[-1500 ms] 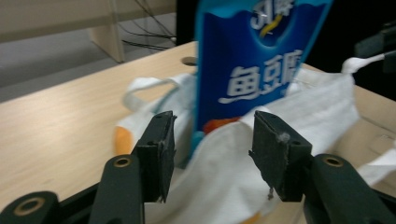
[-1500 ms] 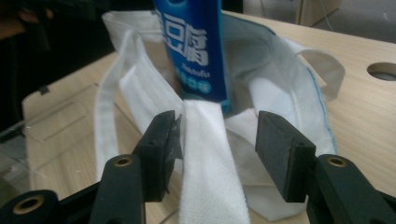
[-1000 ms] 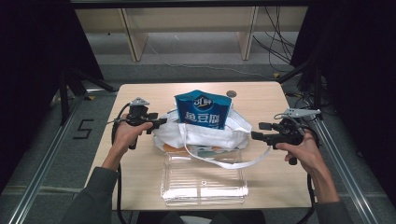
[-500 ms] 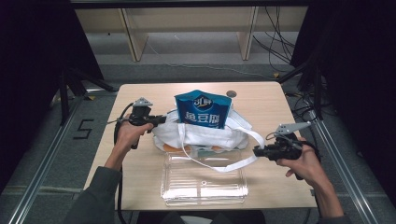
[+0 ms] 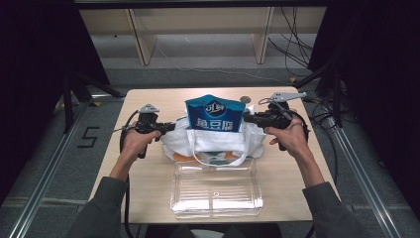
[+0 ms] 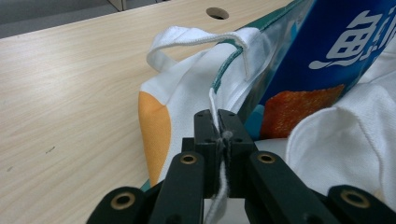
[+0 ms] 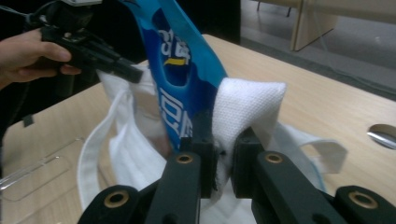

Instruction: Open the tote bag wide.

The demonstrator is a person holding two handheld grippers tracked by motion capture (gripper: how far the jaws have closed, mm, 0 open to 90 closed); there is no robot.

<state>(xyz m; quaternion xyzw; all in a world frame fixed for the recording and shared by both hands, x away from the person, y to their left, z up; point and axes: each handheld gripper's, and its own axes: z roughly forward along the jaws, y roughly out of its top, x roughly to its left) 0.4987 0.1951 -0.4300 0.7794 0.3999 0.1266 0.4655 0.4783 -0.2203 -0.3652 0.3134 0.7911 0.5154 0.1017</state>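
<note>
White cloth bag (image 5: pixel 213 141), orange patch; blue snack packet (image 5: pixel 215 114), white lettering

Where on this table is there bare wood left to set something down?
Bare table lies along the far-left edge behind the left gripper, and in strips beside the clear tray. The middle is crowded: white bag, blue packet, and the right gripper at its rim.

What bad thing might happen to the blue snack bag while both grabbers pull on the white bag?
The left gripper pinches only a thin edge of the white tote bag, so the cloth might slip out. The right gripper grips a thicker fold. The blue snack bag stands tall, half out, and could tip onto the table or the clear tray.
</note>
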